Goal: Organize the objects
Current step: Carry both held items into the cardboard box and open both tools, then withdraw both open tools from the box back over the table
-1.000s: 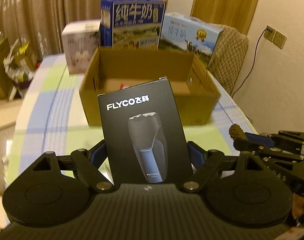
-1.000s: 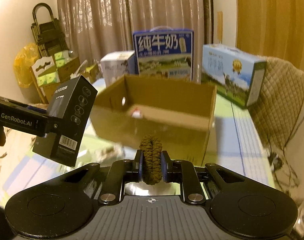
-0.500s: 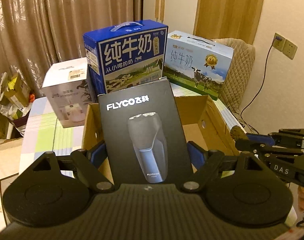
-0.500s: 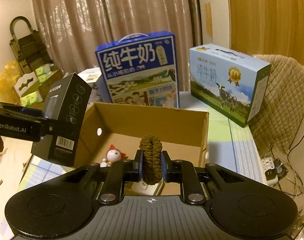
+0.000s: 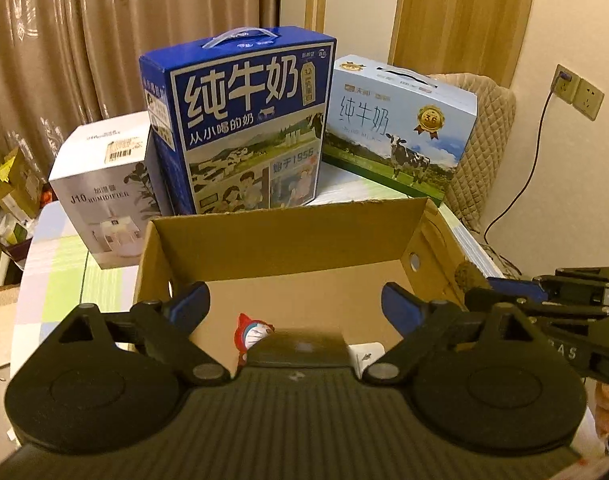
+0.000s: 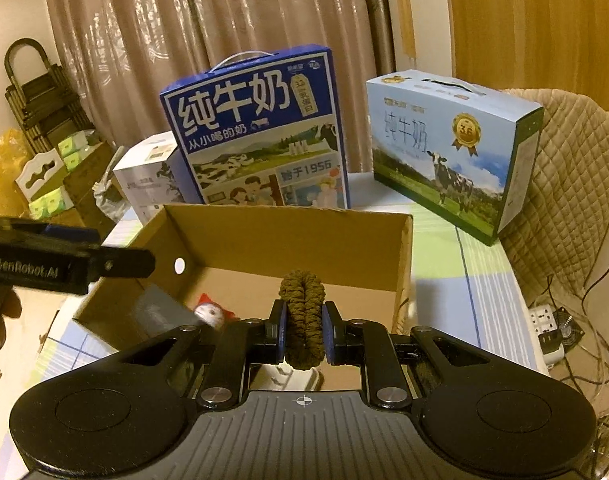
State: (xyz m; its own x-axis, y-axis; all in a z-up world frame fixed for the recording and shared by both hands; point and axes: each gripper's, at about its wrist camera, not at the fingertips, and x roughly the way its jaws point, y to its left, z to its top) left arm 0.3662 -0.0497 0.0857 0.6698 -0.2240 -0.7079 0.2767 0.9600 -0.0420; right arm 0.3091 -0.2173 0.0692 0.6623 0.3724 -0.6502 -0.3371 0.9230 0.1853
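Over on the left, the left gripper (image 5: 294, 304) hangs above the near-left part of the cardboard box (image 5: 280, 232), jaws spread wide and nothing between them. Below it, in the right wrist view, a dark flat package (image 6: 160, 312) lies blurred inside the box against the left wall, tilted, with a small red-and-white toy (image 6: 210, 312) just beside it; which way the package's long axis runs I cannot tell through the blur. Moving right, the right gripper (image 6: 302, 334) is clamped tight on a brown braided hair tie (image 6: 301, 316), squeezed into an upright loop, long axis standing vertical between the pads. The box's open floor lies straight ahead of and below that loop, toward the far wall, so the right hand is the one placed for the next drop. My read: ease it forward over the near rim, then release. Behind the box stand a blue milk carton (image 6: 260, 128) and a pale one (image 6: 448, 148).
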